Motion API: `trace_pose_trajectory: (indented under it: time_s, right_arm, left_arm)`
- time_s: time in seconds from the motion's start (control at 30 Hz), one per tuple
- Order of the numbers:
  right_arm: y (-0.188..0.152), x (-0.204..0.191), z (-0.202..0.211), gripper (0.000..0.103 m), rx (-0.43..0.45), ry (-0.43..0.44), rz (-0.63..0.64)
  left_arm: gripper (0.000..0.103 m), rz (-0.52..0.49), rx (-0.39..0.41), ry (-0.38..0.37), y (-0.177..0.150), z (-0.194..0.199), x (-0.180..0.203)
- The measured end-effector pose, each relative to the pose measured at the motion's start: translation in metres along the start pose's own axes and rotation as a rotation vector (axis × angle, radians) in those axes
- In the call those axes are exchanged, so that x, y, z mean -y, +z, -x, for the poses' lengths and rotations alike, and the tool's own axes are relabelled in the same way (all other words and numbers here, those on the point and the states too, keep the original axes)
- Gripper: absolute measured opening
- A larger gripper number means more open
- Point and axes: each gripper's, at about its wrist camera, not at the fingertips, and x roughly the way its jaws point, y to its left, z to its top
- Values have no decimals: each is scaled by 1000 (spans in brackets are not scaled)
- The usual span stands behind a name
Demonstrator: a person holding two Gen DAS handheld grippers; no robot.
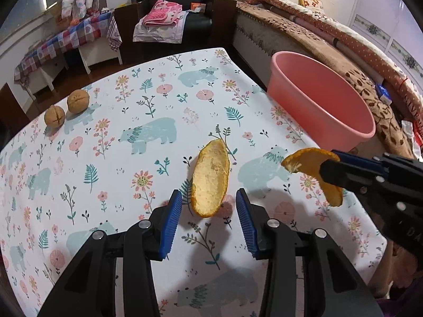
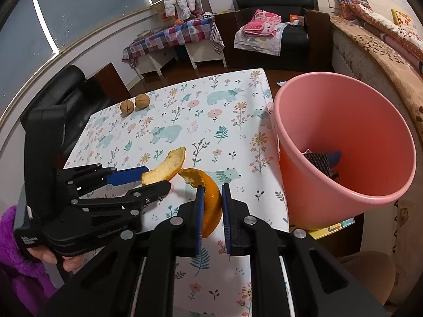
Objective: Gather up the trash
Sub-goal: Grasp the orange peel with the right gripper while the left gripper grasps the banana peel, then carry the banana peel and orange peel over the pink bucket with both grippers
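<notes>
A long orange peel [image 1: 210, 179] lies pith-up on the bear-print tablecloth [image 1: 119, 158]. My left gripper [image 1: 209, 192] is open, and the peel's near end sits between its blue pads [image 1: 171, 224] without touching them. From the right wrist view, the left gripper [image 2: 157, 178] straddles that peel [image 2: 165, 167] from the left. My right gripper [image 2: 212, 187] is shut on a second, curved orange peel [image 2: 211, 206] held just above the table. It also shows at the right of the left wrist view as the right gripper [image 1: 327, 162] with its peel [image 1: 306, 159].
A pink bin [image 2: 317, 206] stands off the table's right edge, with a dark object [image 2: 317, 161] inside; its rim [image 1: 367, 133] shows too. Two walnuts [image 1: 66, 108] sit at the far left corner. A hand in a purple sleeve [image 2: 15, 251] holds the left gripper.
</notes>
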Motion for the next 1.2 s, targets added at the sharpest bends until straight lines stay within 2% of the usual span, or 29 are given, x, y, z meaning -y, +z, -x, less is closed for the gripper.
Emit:
trace_pose_trajectory:
  time_s: [0.1, 0.17, 0.27, 0.47, 0.9, 1.2]
  right_arm:
    - [0, 0, 0, 13, 1, 1, -2]
    - [0, 0, 0, 13, 1, 2, -3]
    - [0, 0, 0, 13, 1, 2, -2]
    - [0, 0, 0, 13, 1, 2, -3]
    - [3, 1, 9, 13, 41, 13, -18]
    - [10, 22, 28, 13, 116, -13, -71]
  left_arm:
    - [41, -8, 8, 9, 0, -1, 1]
    - [33, -4, 9, 12, -1, -1, -1]
    - [27, 6, 4, 9, -2, -2, -3]
    - [19, 3, 14, 8, -3, 1, -3]
    - [16, 48, 83, -37, 16, 30, -1]
    - [16, 16, 149, -67, 40, 53, 21]
